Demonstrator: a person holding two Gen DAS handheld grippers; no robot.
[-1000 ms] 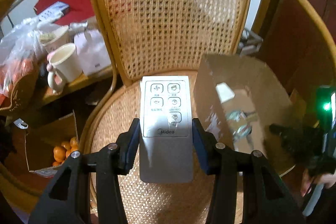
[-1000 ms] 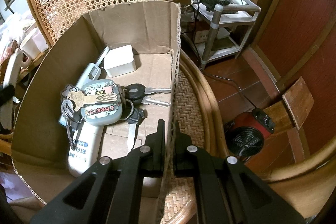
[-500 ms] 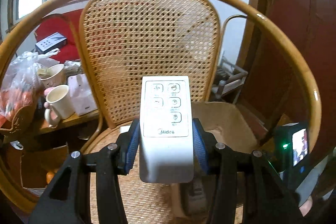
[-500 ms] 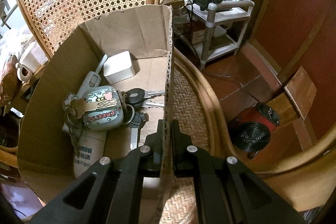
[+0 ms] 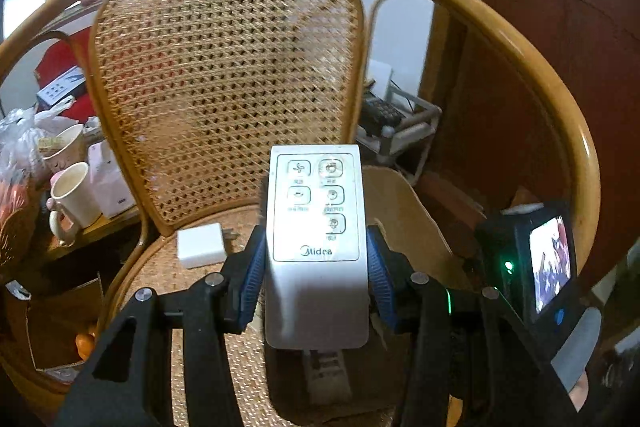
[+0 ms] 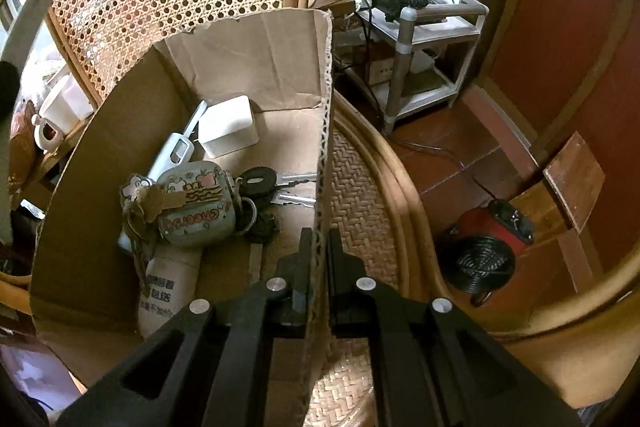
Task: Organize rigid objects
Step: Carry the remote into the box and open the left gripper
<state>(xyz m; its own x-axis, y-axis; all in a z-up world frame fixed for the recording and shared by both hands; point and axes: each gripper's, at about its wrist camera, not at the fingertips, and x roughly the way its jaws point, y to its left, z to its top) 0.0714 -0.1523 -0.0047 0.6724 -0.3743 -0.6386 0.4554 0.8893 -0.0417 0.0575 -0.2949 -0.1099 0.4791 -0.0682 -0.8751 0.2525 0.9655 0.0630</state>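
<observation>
While pinched shut on the box point(image 6: 320, 131) wall, right tongs point(image 6: 318, 247) steady it; left tongs point(image 5: 316, 267) clamp the remote point(image 5: 316, 239), lifted higher now, ready for boxing.

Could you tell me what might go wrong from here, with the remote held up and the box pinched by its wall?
1. The left gripper holds the Midea remote only by its lower half, so it may tip or slip on release.
2. The right gripper clamps the thin wall of the cardboard box; it could buckle.
3. The keys, pouch and white box crowd the floor, so the remote may land askew.
</observation>
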